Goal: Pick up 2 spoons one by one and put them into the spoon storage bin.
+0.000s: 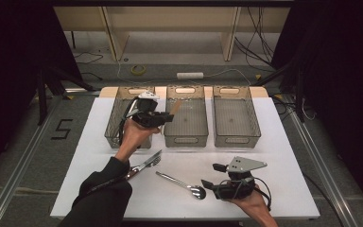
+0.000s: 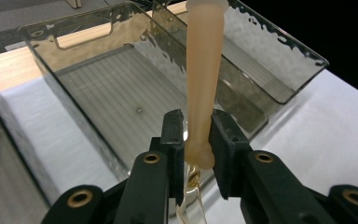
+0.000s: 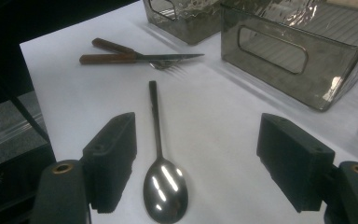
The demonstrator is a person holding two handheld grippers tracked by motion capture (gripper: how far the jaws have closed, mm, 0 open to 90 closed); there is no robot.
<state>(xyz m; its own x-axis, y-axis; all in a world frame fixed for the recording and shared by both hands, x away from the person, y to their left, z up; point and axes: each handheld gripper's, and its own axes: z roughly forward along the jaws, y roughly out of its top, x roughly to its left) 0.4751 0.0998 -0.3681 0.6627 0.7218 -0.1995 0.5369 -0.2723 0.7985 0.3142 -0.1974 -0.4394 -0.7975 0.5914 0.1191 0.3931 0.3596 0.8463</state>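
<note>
The left gripper pinches a pale wooden utensil by its lower end, the jaws pressed against both sides of the shaft, which stands up and away from the claw over the middle bin. In the high view this gripper hangs between the left bin and the middle bin, with the utensil tip just past the middle bin's near wall. The grip sits very low on the shaft, so the long free length could swing or slip out sideways if the hand tilts; released from here it might strike the bin's rim and bounce onto the table rather than land flat inside. The right gripper rests with jaws spread wide and nothing between the pads; a steel spoon lies on the table between them, bowl nearest the claw, handle pointing away. Beyond its handle lie a knife and a fork with brown handles, touching each other. Closing on the spoon could fail if the pads skate over the thin handle against the smooth top. The table is a white sheet, and a third bin stands at the right of the row. Around it the room is dark, hung with black curtains, with a grey floor, cables and a pale wooden frame behind.
</note>
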